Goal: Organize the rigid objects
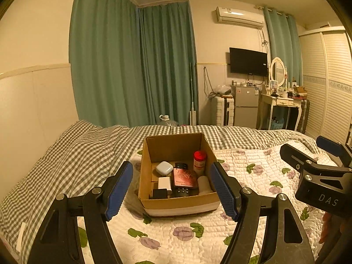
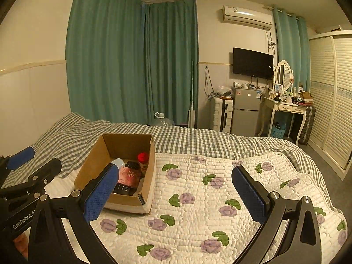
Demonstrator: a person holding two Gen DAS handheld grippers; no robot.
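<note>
Left wrist view: left claw [image 1: 172,189] is hanging wide open, gripping nothing, its blue pads [image 1: 120,190] flanking the cardboard box [image 1: 178,204]. Box is sitting on the floral quilt [image 1: 253,176] on the bed, open top. Inside: red-capped bottle [image 1: 199,161] standing upright at far right, white earbud case [image 1: 164,168] at far left, pink patterned case [image 1: 184,178] lying in the middle over a black remote [image 1: 182,191], white charger block [image 1: 164,183] and a black cube [image 1: 159,193] at near left, a white cylinder [image 1: 204,184] at near right. Right claw [image 1: 312,151] is showing at the right edge, well apart from the box, fingers spread.

Right wrist view: right claw [image 2: 176,195] is also gaping, empty, hovering over bare quilt [image 2: 198,198]. Box [image 2: 123,202] is sitting to the left, its near-left part hidden behind the left finger pad [image 2: 101,192]. Red-capped bottle [image 2: 143,160], pink case [image 2: 129,175] and remote [image 2: 123,189] are showing inside. Left claw [image 2: 33,158] is poking in at the left edge, beside the box. Gingham sheet [image 2: 198,138] is covering the far part of the bed.
</note>
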